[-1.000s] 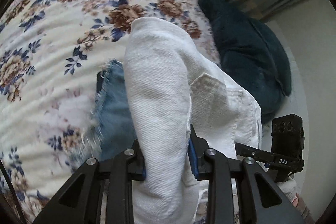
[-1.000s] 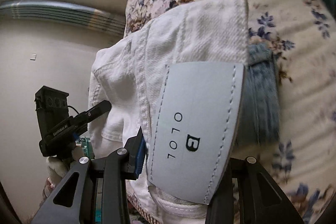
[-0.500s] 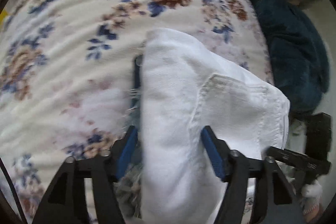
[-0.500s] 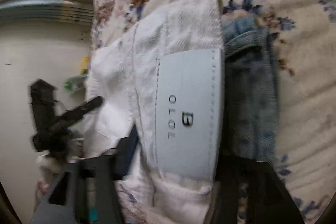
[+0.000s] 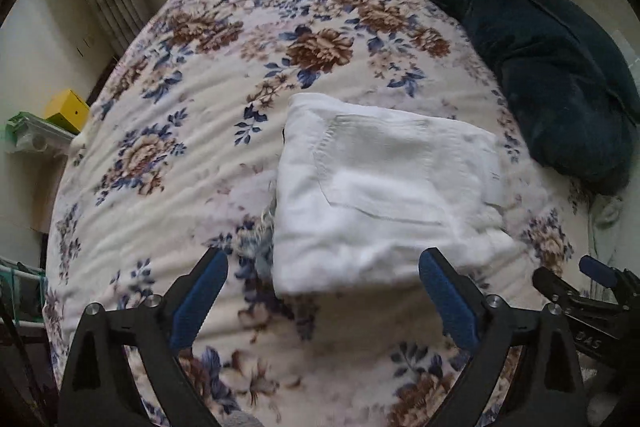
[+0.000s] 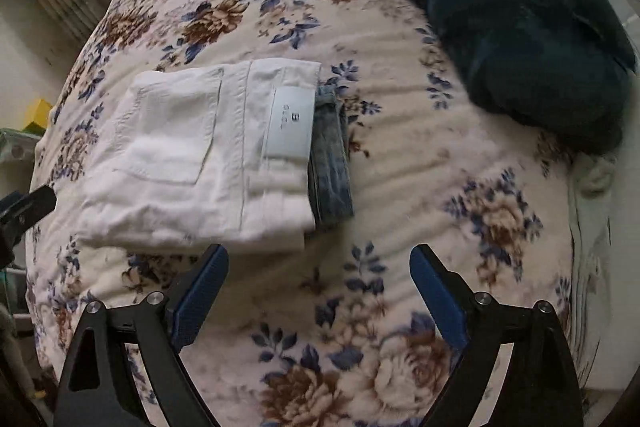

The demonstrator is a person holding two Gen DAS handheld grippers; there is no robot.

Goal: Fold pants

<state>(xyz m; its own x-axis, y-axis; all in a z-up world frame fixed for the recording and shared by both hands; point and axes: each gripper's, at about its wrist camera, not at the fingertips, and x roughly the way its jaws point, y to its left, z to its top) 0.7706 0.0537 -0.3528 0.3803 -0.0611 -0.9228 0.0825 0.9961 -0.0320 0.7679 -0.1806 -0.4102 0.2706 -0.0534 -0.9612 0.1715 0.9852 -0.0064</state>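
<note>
Pants: white denim pants [image 6: 188,155] lie folded into a compact rectangle on the floral bedspread [image 6: 400,187], roughly mid-bed and nearer the bed's left edge in the right wrist view; a back pocket and a pale grey brand patch [image 6: 290,125] face up
Under layer: blue denim garment [image 6: 330,163] peeks out along the bundle's patch side, beneath the white cloth, its frayed end just visible at the other side in the left wrist view
Left tongs: left tongs [image 5: 322,291] are spread wide and hold nothing, hovering just short of the near edge of the folded pants [image 5: 384,195], apart from the cloth
Right tongs: right tongs [image 6: 318,281] are likewise spread wide and empty, above bare bedspread just beside the bundle's near corner
Surroundings: dark teal plush cushion [image 6: 520,27] sits toward the far right corner of the bed, well apart from the pants
Step in hand: by my reading the last fold is laid and both tools are clear of the cloth, so the task looks nearly or fully done
Next move: if anything is needed, it is light smoothing of the slightly rumpled near edge, or squaring the white bundle over the blue one; that calls for a low, gentle approach that does not drag the top layer open
</note>
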